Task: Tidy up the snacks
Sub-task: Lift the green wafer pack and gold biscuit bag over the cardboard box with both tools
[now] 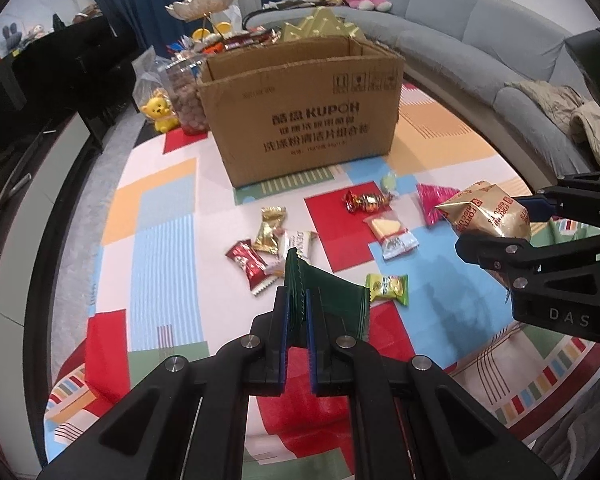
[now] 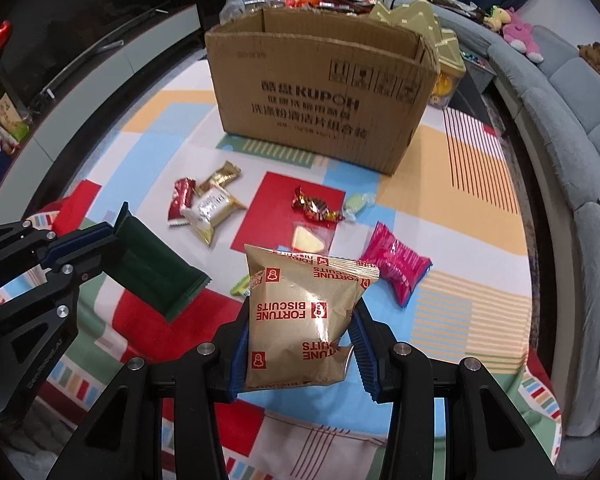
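Left claw (image 1: 296, 312) is pressed together on the sealed edge of a dark green packet (image 1: 332, 292), which I see jutting out from between its blue pads, off the worktop (image 1: 160, 216). Right claw (image 2: 300, 344) pinches a gold Fortune Biscuits bag (image 2: 300, 320) by its two sides, the bag upright between the pads and lifted clear of the patterned cloth.

I take the open cardboard box (image 1: 308, 120) as my landmark. Both claws hang on the near side of it, well apart from its printed front wall, the green packet toward its left half and the gold bag toward its right.

Loose snacks lie between the box and my claws. A green-yellow packet (image 1: 387, 289) lies nearest, just beside the dark green one. A red packet (image 1: 247, 263), a gold packet (image 1: 270, 230) and a white packet (image 1: 300, 242) are bunched together, touching, in front of the box's left half. A red-gold twisted candy (image 1: 366, 202) and a clear-wrapped pale wedge (image 1: 390, 234) sit in front of its middle. A pale green candy (image 1: 389, 182) lies closest to the box. A pink packet (image 2: 396, 266) lies in front of its right half, just beyond the gold bag.
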